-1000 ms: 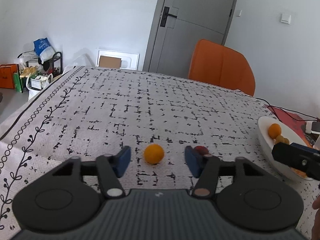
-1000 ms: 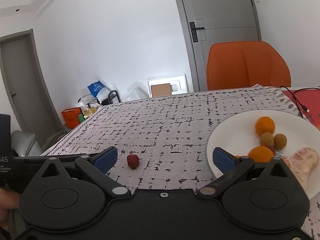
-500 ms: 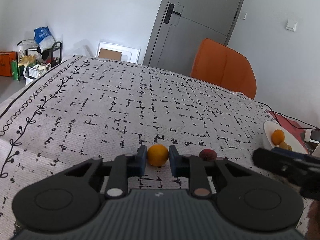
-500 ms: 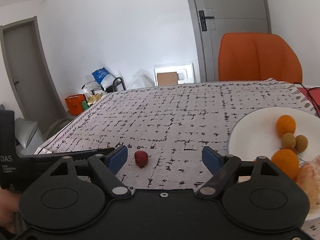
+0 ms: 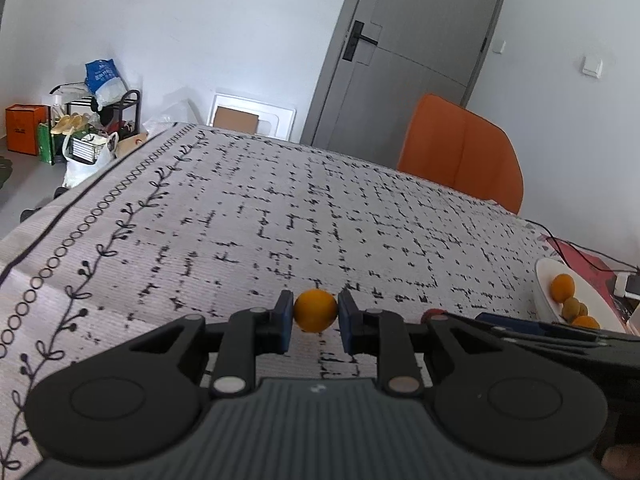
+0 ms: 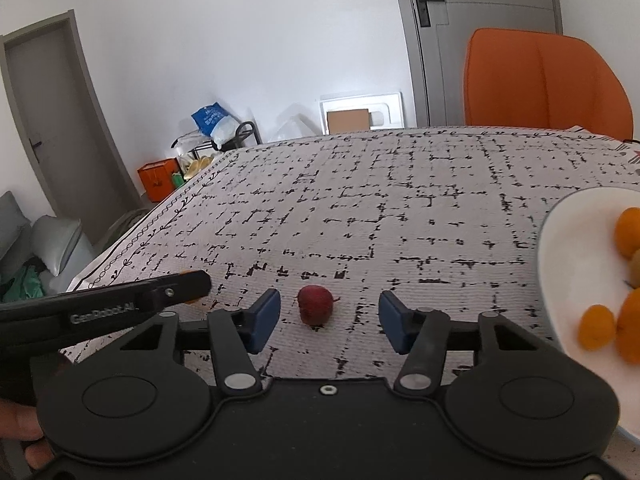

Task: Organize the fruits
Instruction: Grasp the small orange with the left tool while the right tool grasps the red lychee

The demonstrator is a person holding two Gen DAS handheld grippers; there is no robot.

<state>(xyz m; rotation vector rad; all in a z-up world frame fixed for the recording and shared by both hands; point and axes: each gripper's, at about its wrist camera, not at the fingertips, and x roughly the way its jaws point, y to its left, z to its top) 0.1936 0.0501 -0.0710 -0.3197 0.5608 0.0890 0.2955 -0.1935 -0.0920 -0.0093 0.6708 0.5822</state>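
My left gripper (image 5: 315,319) is shut on a small orange fruit (image 5: 315,310), its blue pads pressing both sides just over the patterned tablecloth (image 5: 280,220). In the right wrist view a small dark-red fruit (image 6: 315,309) lies on the cloth between the blue pads of my right gripper (image 6: 329,320); the jaws are closing and gaps remain on both sides. A white plate (image 6: 568,264) at the right holds several orange and brownish fruits. The left gripper's body (image 6: 120,304) reaches in from the left edge. The red fruit (image 5: 434,313) peeks out behind my left gripper's right finger.
An orange chair (image 6: 548,84) stands at the table's far side before a grey door (image 5: 408,52). A red mat with black cables (image 5: 584,260) lies beyond the plate (image 5: 548,292). Bags, a rack and an orange box (image 5: 26,128) crowd the floor at the left.
My left gripper closed onto the orange fruit. My right gripper slid left, away from the plate, bringing the red fruit between its jaws as they narrowed.
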